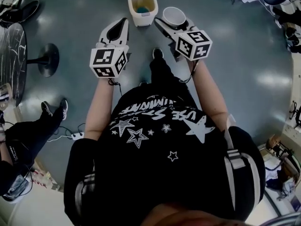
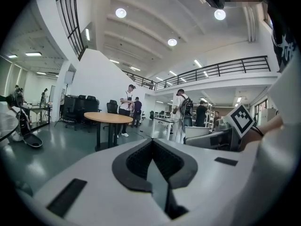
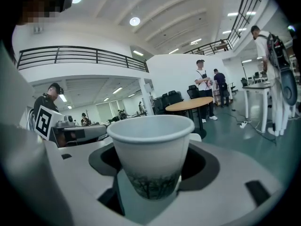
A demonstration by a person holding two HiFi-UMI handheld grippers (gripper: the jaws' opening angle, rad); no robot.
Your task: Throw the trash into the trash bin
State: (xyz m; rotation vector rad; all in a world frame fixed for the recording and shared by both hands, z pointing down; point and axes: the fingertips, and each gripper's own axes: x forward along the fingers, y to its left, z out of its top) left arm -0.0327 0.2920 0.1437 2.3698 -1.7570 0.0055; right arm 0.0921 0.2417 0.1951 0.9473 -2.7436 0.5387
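Head view: paper cup (image 1: pixel 173 17) pinched in right tool (image 1: pixel 172 23), just right of trash bin (image 1: pixel 142 6); we should centre it over the opening first | left gripper view: left tool (image 2: pixel 152 144) pressed together, empty | right gripper view: paper cup upright, grip lightly.

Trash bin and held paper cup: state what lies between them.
Only a narrow strip of bare floor separates trash bin and paper cup, in the head view.

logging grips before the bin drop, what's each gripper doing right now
left gripper: shut, empty
right gripper: shut on white paper cup with dark print
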